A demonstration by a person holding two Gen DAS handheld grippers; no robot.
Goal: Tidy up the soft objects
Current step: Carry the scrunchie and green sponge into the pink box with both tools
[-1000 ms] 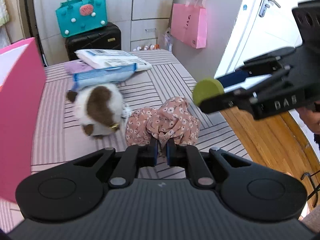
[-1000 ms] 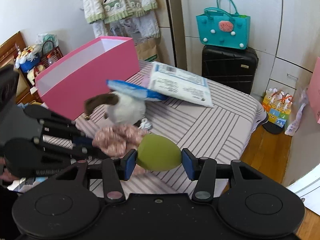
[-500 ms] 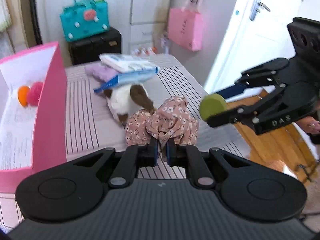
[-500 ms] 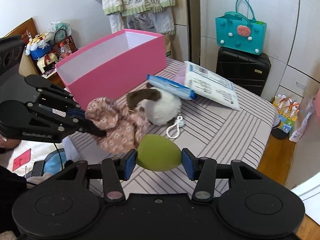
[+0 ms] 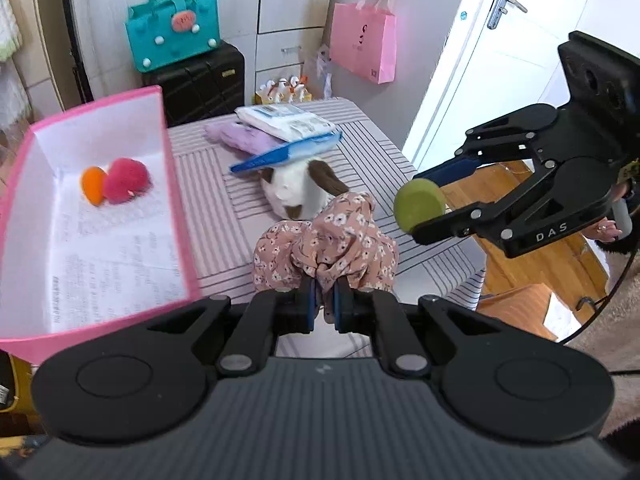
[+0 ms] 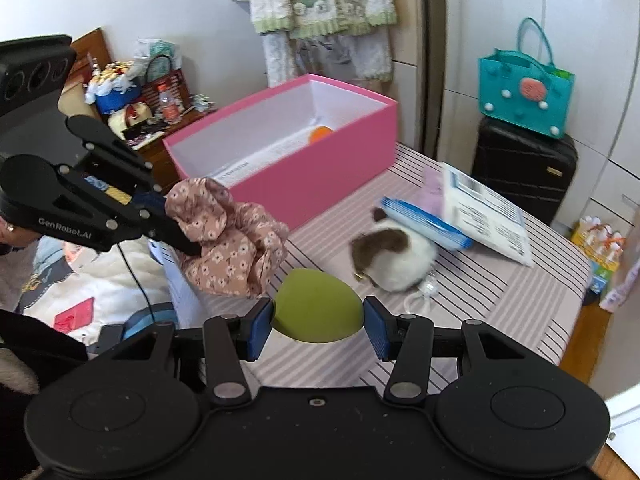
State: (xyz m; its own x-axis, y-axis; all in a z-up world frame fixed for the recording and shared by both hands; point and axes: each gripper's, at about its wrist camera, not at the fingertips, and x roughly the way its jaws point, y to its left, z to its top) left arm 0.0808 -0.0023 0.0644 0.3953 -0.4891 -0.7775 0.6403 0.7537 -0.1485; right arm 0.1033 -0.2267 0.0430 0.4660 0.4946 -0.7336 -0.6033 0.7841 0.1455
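- Both hand-held grippers have risen off the striped worktop (image 5: 208, 216) since the earlier frames and shifted toward the pink box (image 5: 180, 216), whose inside now shows in both views.
- Left hand-held gripper (image 5: 324, 304): jaws pinched shut on a fold of the floral cloth (image 5: 328, 240); the cloth hangs bunched just past the fingertips, above the near edge of the worktop and just right of the box's near corner.
- Right hand-held gripper (image 6: 318, 326): jaws closed on the green sponge (image 6: 318, 306), one blue pad against each side; the sponge is held clear of the worktop, right of the floral cloth in the left wrist view.
- Pink box: open-topped, on the left part of the worktop; white inside, with a printed sheet lying on its floor.
- Contents of box: orange ball (image 5: 93, 185) and pink pompom (image 5: 126, 180), touching each other at the far end.
- Plush toy (image 5: 296, 192): white and brown, on the worktop beyond the cloth, with a clear clip beside it in the right wrist view.
- Blue packet (image 5: 288, 152): lying partly over the plush toy's far side.
- White packet (image 5: 286, 120): at the far end, overlapping the blue packet and a lilac cloth (image 5: 240, 138).
- Background: teal bag (image 5: 174, 36) on a black suitcase (image 5: 200, 80); pink paper bag (image 5: 364, 46) hanging on the wall.
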